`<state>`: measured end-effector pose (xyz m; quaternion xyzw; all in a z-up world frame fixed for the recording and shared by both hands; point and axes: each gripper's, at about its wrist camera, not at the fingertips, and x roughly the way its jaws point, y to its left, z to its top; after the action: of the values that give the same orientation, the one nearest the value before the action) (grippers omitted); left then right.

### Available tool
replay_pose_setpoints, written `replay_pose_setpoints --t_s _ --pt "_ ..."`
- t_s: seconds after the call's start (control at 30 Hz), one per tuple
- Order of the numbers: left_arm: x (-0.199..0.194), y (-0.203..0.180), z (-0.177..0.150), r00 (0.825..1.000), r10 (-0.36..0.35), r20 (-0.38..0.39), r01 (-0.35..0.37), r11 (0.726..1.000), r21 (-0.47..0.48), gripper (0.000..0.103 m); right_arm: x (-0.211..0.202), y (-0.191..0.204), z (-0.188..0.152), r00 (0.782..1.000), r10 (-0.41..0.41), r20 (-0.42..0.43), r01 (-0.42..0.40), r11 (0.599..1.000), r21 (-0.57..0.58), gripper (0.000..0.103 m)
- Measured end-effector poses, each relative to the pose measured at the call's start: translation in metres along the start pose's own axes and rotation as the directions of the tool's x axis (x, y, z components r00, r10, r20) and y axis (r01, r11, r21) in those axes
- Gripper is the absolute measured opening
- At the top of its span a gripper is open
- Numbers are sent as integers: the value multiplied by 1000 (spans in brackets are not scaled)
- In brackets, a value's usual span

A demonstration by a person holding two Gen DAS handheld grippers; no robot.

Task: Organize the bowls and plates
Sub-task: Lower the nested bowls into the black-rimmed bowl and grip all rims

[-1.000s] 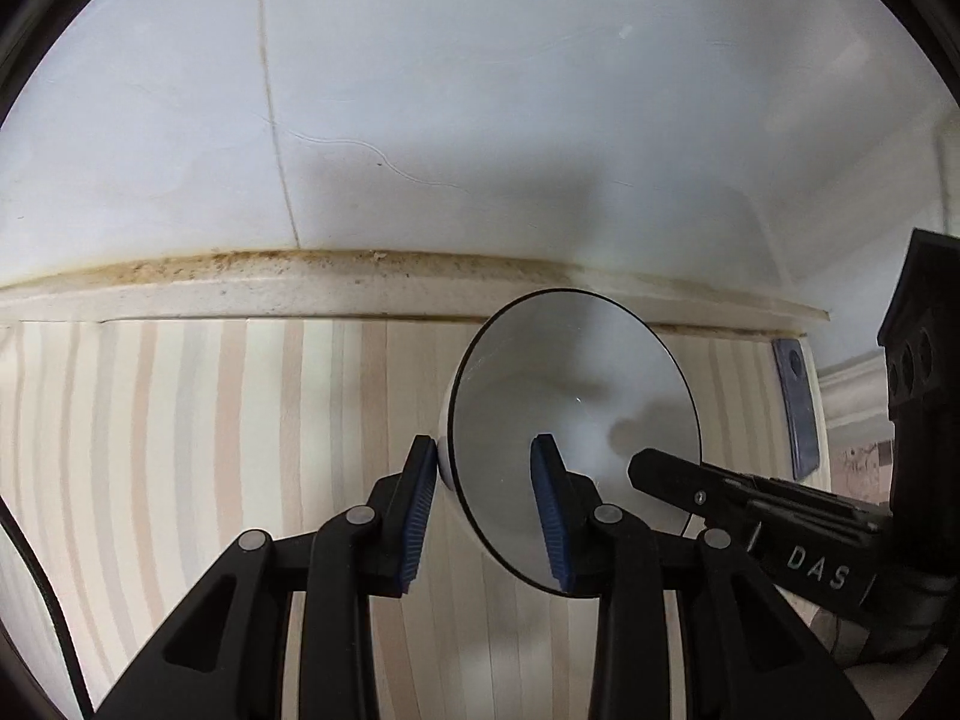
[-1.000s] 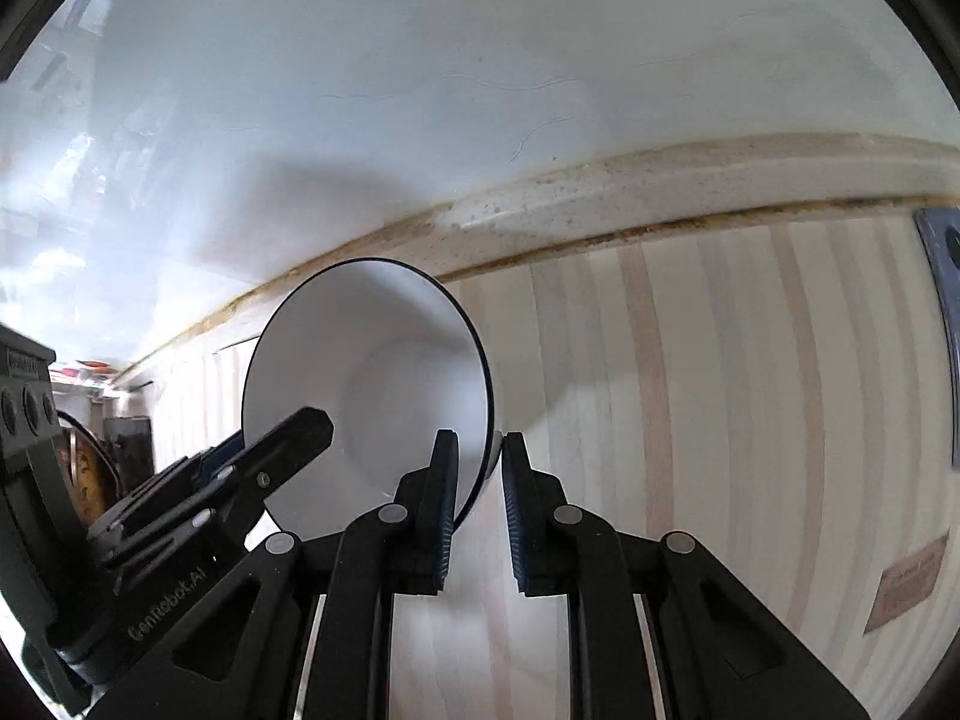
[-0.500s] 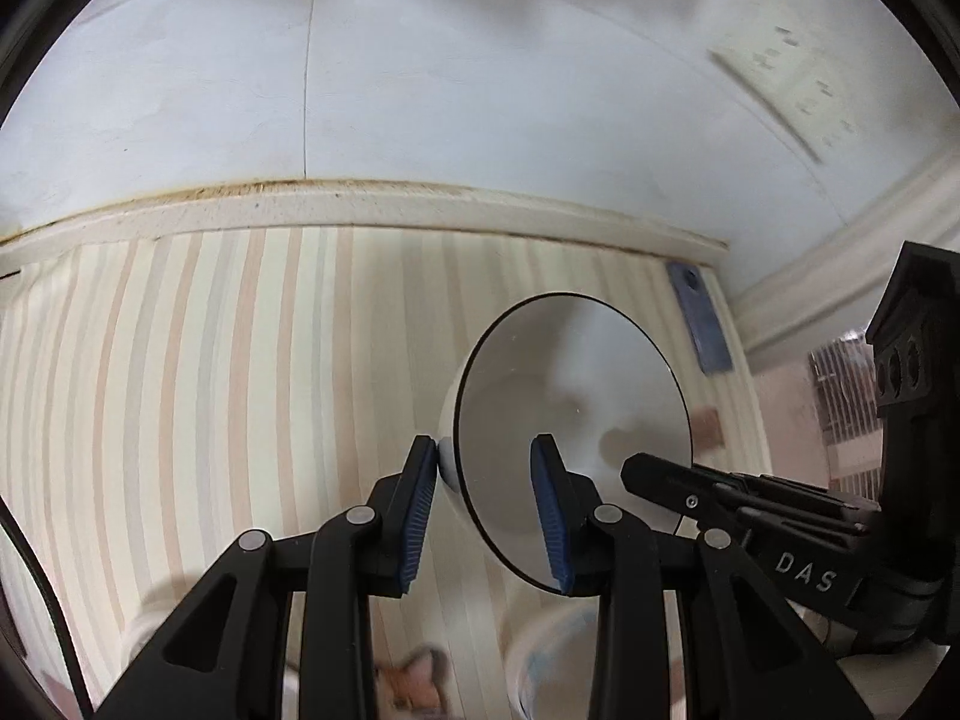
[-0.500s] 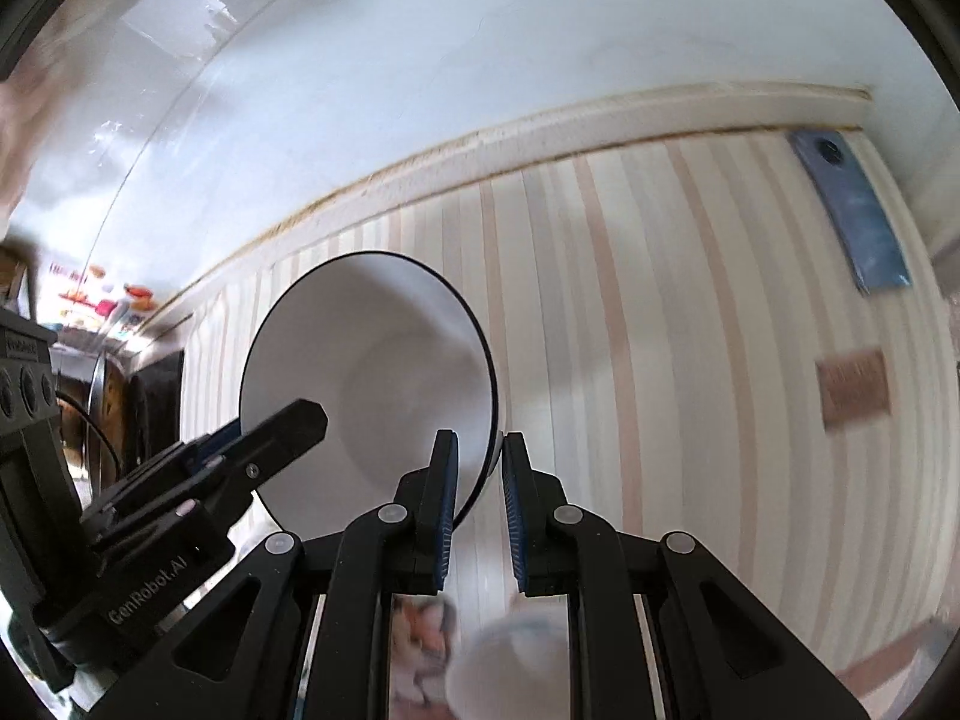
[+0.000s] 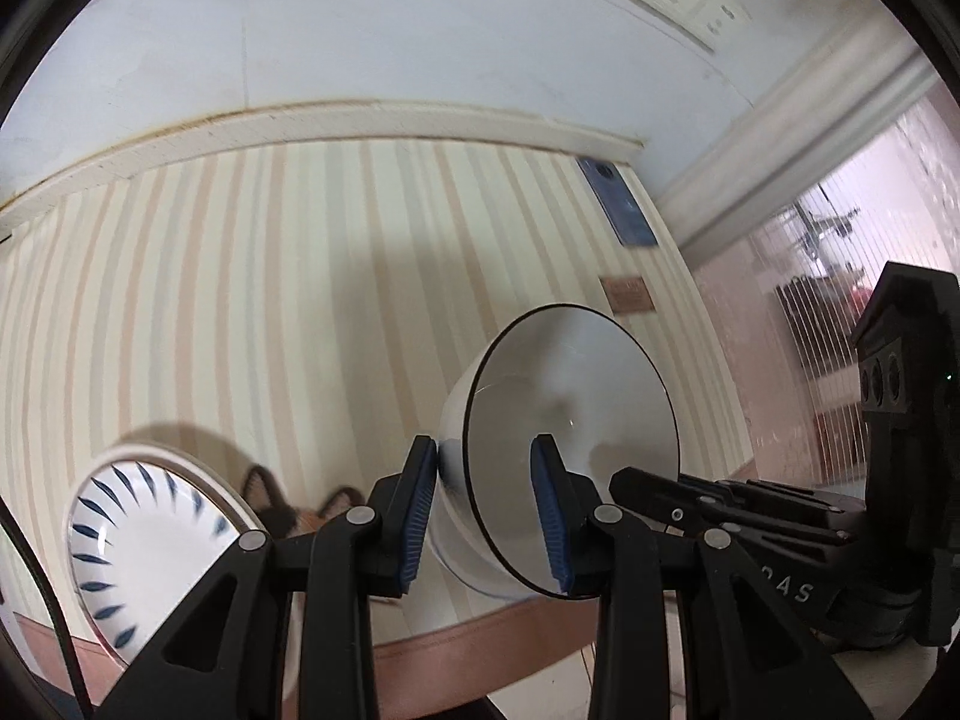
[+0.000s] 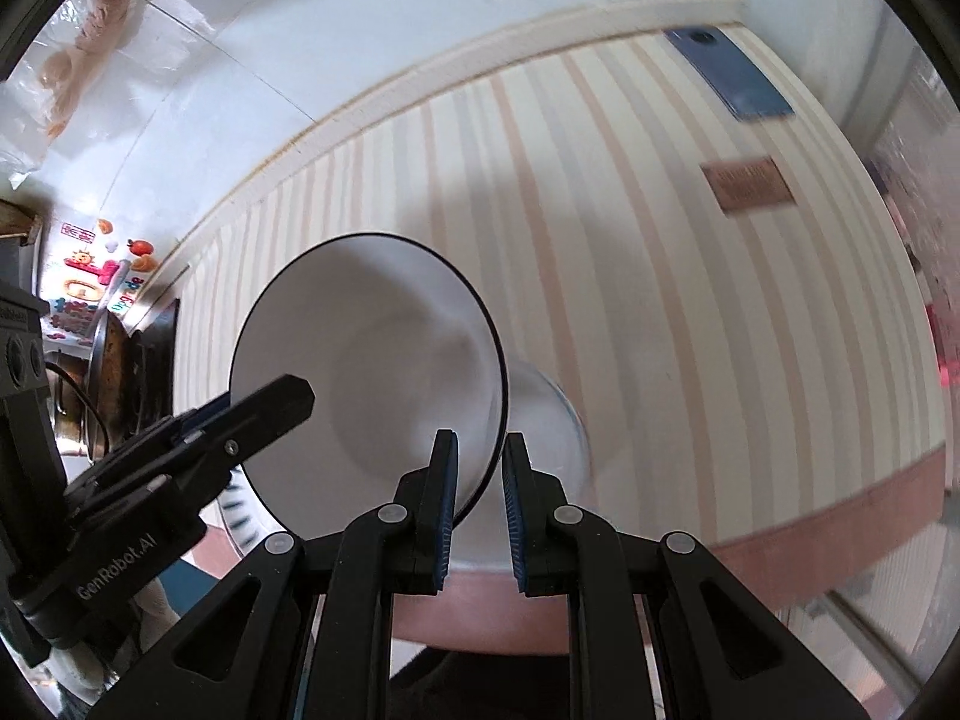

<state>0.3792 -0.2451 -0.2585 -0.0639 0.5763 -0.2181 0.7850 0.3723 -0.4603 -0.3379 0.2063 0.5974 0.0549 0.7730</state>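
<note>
A white bowl with a thin dark rim (image 5: pixel 576 396) hangs on its side above the near edge of the striped table (image 5: pixel 300 300). My left gripper (image 5: pixel 480 456) is shut on its wall, one pad outside and one inside. In the right wrist view the same bowl (image 6: pixel 372 360) faces me, with my right gripper (image 6: pixel 480 444) shut on the rim at the opposite side. Just below it lies another white bowl (image 6: pixel 552 432), blurred. A dish with blue petal marks (image 5: pixel 138 534) sits at the table's near left.
A brown cat-patterned piece (image 5: pixel 300 501) lies beside the blue-marked dish. Far right on the table rest a blue phone (image 5: pixel 618 204) and a brown card (image 5: pixel 627 294). The wall runs along the table's far side, and the brown table edge (image 6: pixel 810 534) is close below.
Both grippers carried the bowl back from the wall toward the table's near edge. The views tilted down, so the blue-marked dish, the second bowl and the table edge came into sight.
</note>
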Motion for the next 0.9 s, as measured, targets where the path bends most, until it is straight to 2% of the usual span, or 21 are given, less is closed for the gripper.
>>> replay_pose_setpoints --t_s 0.23,0.53,0.9 --pt "25 -7 -17 999 17 -49 -15 1000 26 29 14 -24 -23 1000 -11 -16 12 999 45 17" --pt "53 -2 -28 993 64 -97 -59 997 55 29 38 -28 -15 997 -49 -56 51 998 34 17" --pt "56 -2 -28 991 89 -103 -82 994 77 29 44 -17 -9 992 -101 -75 100 995 -13 19"
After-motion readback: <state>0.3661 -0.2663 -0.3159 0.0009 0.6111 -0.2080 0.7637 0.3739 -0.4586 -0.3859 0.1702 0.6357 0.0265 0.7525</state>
